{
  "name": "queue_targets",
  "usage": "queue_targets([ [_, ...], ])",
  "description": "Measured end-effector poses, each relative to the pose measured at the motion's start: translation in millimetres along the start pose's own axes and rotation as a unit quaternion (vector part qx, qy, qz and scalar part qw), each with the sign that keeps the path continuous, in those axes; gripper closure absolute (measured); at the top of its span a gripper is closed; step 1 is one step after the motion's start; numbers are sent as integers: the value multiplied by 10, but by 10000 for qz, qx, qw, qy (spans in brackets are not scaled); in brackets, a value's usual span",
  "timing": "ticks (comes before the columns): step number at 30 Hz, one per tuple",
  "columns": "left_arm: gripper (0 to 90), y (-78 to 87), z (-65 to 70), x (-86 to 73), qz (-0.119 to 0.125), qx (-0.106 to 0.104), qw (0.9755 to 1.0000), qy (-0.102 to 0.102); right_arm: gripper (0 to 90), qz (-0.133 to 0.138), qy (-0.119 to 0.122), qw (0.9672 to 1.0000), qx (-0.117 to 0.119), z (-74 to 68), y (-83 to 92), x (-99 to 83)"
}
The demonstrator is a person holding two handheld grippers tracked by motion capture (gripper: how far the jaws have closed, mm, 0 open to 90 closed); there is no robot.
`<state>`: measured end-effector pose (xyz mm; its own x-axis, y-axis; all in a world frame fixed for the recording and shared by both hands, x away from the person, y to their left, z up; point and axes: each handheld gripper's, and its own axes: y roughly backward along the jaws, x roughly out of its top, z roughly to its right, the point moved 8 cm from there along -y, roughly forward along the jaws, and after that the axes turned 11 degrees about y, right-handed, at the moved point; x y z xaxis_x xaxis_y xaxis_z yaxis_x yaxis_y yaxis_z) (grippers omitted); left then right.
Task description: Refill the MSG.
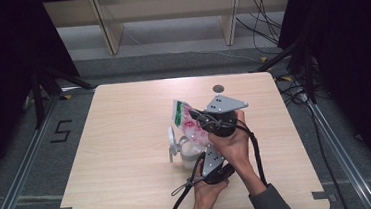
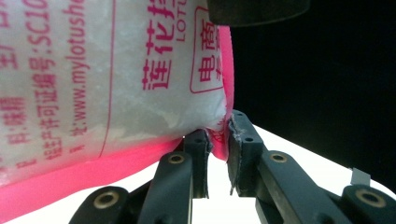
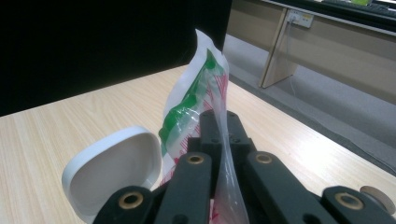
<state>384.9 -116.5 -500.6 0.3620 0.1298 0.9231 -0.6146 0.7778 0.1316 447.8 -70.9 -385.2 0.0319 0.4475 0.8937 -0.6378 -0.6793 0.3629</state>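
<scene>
Left claw (image 2: 218, 140) and right claw (image 3: 219, 126) both clamped tight.

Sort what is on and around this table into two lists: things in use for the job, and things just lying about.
In use:
- bag, pink-printed, held up by both claws
- left claw, pinching the bag's corner
- right claw, shut on the bag's clear edge
- white container with its lid open, under the bag

Lying about:
- grey disc on the table
- cables on the floor

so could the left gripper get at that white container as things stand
Probably not right away. The left gripper is pinching the bag's pink bottom corner, so it would have to let go first. The white container sits just below the bag, close by.
</scene>
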Motion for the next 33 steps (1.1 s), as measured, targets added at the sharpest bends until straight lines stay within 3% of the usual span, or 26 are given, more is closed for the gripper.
queue_targets([
  [12, 789, -8, 0, 1, 31, -69, 10000, 14, 900, -17, -7, 10000, -26, -15, -14, -4],
  [13, 789, -36, 57, 26, 255, -176, 9991, 287, 900, -11, 25, 10000, -11, -19, -18, -4],
  [14, 789, -46, 76, 37, 346, -201, 9984, 391, 900, -38, 118, 9999, -6, -9, -16, -5],
  [15, 789, -43, 70, 34, 319, -198, 9986, 374, 900, -28, 101, 9999, -4, -13, -22, -5],
  [16, 789, -12, 5, 2, 56, -95, 9999, 58, 900, -9, 81, 10000, -10, -14, -29, -5],
  [17, 789, -1, -13, -5, -9, -30, 10000, -8, 900, -25, 71, 10000, 22, -19, -29, -8],
  [18, 789, -32, 59, 22, 239, -142, 9991, 331, 900, -53, 74, 10000, 40, -22, -27, -12],
  [19, 789, -36, 68, 26, 277, -153, 9988, 371, 900, -66, 101, 9999, 34, -24, -29, -14],
  [25, 789, -51, 72, 22, 313, -218, 9984, 413, 900, -107, 11, 9999, 14, -32, -46, -34],
  [27, 789, -45, 58, 15, 252, -147, 9988, 404, 900, -82, 102, 9999, 64, -21, -56, -34],
  [28, 789, -45, 61, 16, 255, -153, 9987, 411, 900, -138, -15, 9999, 61, -39, -48, -43],
  [33, 789, -46, 59, 16, 253, -151, 9987, 408, 900, -135, -10, 9999, 54, -36, -48, -43],
])
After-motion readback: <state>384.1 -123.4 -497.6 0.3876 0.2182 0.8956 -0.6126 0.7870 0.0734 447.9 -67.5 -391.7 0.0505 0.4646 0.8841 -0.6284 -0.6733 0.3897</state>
